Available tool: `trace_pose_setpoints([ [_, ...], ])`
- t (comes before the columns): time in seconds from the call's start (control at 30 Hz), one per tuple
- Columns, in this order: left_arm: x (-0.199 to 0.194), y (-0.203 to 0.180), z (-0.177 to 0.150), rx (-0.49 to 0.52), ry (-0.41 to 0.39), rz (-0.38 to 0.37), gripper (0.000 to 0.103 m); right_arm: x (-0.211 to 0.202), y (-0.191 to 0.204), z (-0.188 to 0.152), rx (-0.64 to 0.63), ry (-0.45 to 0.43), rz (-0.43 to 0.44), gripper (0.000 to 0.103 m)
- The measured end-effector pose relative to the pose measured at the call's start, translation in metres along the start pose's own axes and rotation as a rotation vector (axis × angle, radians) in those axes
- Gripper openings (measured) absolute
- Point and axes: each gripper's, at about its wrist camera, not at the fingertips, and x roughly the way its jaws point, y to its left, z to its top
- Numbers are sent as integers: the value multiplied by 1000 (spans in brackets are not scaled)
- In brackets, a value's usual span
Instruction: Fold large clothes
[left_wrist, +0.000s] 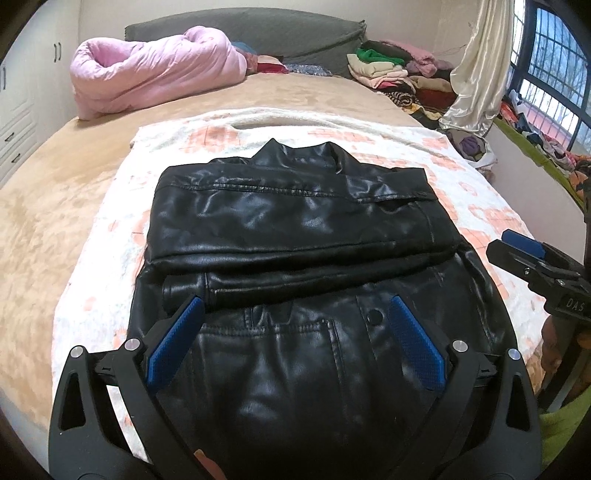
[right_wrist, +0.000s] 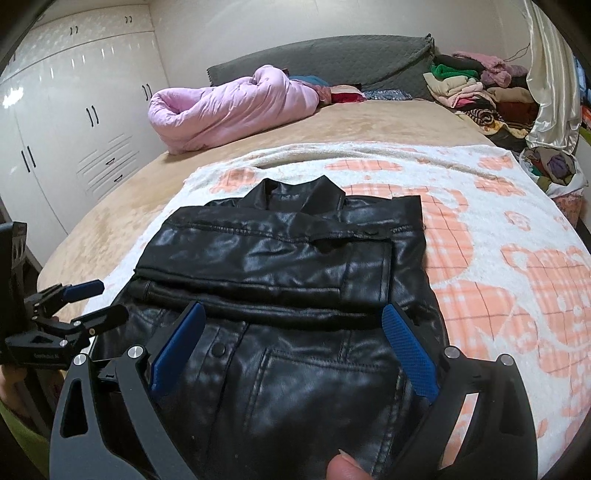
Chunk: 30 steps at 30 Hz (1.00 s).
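The left gripper (left_wrist: 293, 339) and right gripper (right_wrist: 291, 350) hover with jaws wide and empty over the near hem of the glossy black leather jacket (left_wrist: 295, 236). The jacket lies on the peach-checked white blanket (right_wrist: 498, 258), sleeves folded across the body. The final hem-to-collar fold appears to remain.

Jacket (left_wrist: 295, 229): glossy black, black stitching, black snap buttons. Beneath the jacket, blanket (right_wrist: 498, 236): white with peach-orange checked patches. Bed cover (left_wrist: 55, 192) around the blanket: tan. Beyond the jacket, rolled quilt (left_wrist: 155, 74): pale pink; headboard (right_wrist: 332, 59): grey. Left tool (left_wrist: 291, 325) and right tool (right_wrist: 293, 328): black frames, blue textured pads (left_wrist: 177, 343). Wardrobe (right_wrist: 74, 110): white, black handles.
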Motion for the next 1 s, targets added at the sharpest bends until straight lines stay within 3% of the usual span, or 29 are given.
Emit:
trace_pose_setpoints([
  [0.5,-17,10,-30,-9,21,36,94,-26,-3,-33,-56,29,-38,97],
  [1.0,-26,37,-68,-62,65,83,94,-32,-19,-80,-78,125,-85,97],
])
